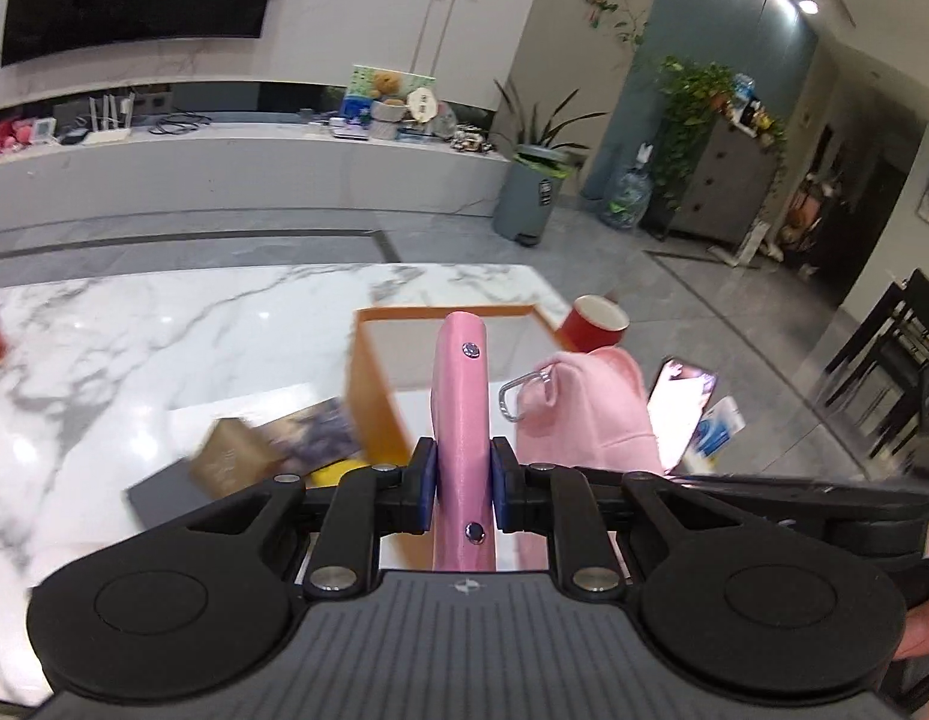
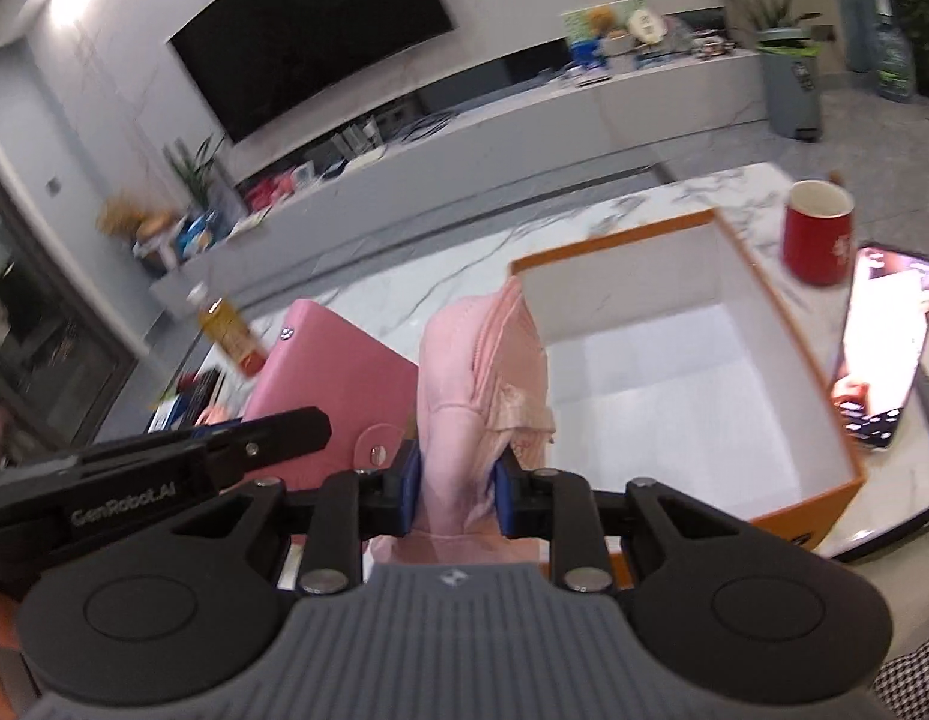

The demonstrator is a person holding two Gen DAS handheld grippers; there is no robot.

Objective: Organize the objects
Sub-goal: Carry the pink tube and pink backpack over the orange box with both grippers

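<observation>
Right wrist view: your right gripper (image 2: 458, 495) is clamped on the pink pouch (image 2: 482, 360), the open orange box (image 2: 692, 372) just ahead-right; your left gripper (image 1: 462, 483) pinches the pink wallet (image 1: 461, 396) edge-on, box directly beyond.

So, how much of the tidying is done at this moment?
Nothing is packed yet: the orange box is empty. In hand: the left tongs grip a pink notebook, and the right tongs grip a pink cloth pouch. Left on the table: red cup, phone, bottle.
</observation>
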